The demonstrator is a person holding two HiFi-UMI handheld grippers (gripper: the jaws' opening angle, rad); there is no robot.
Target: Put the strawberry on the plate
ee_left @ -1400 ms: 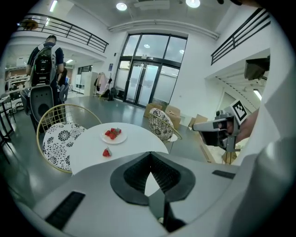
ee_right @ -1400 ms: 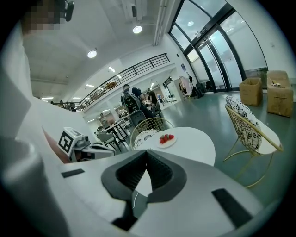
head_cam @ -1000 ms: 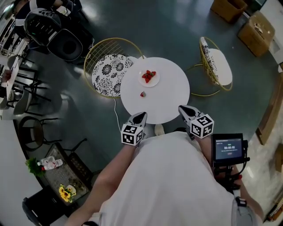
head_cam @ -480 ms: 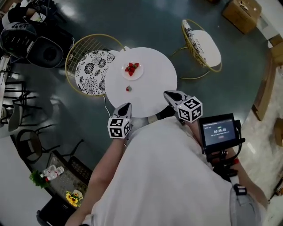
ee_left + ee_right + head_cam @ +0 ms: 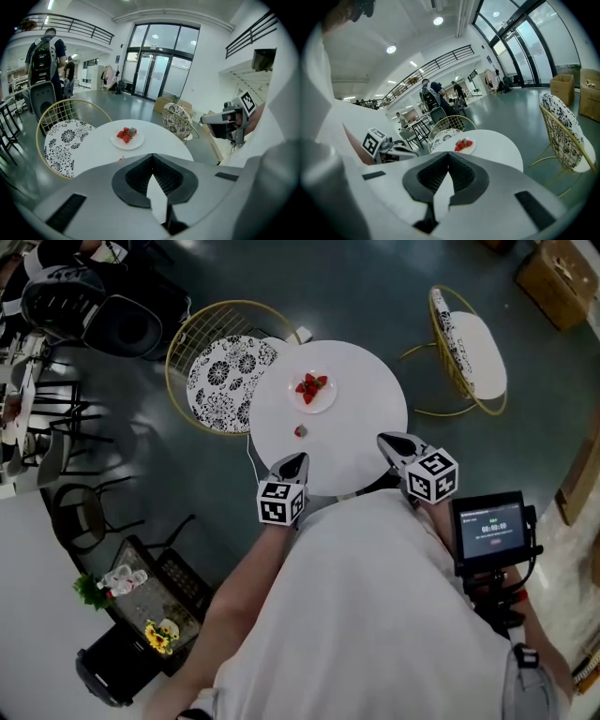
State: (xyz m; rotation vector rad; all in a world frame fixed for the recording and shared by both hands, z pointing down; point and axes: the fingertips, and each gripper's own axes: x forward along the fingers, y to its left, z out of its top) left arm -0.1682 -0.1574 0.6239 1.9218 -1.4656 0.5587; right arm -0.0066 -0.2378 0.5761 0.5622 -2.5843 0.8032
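Reaching in over the near edge of the table [image 5: 370,399], I have brought both tools forward and slightly down in the last second. The left gripper [image 5: 296,461] and the right gripper [image 5: 386,441] now sit further over the tabletop than they did. Both are clenched on nothing, each pair of jaws pressed together with no gap.

The strawberry [image 5: 300,431] lies loose on the bare tabletop, just beyond my left gripper's tips and apart from them. Farther on, a little to the right, sits the plate [image 5: 323,406], which already carries a small heap of berries [image 5: 312,386].

So the approach is under way but nothing is picked up. As I judge it, the left tool is the closer one, and its jaws must spread before they can straddle the fruit.
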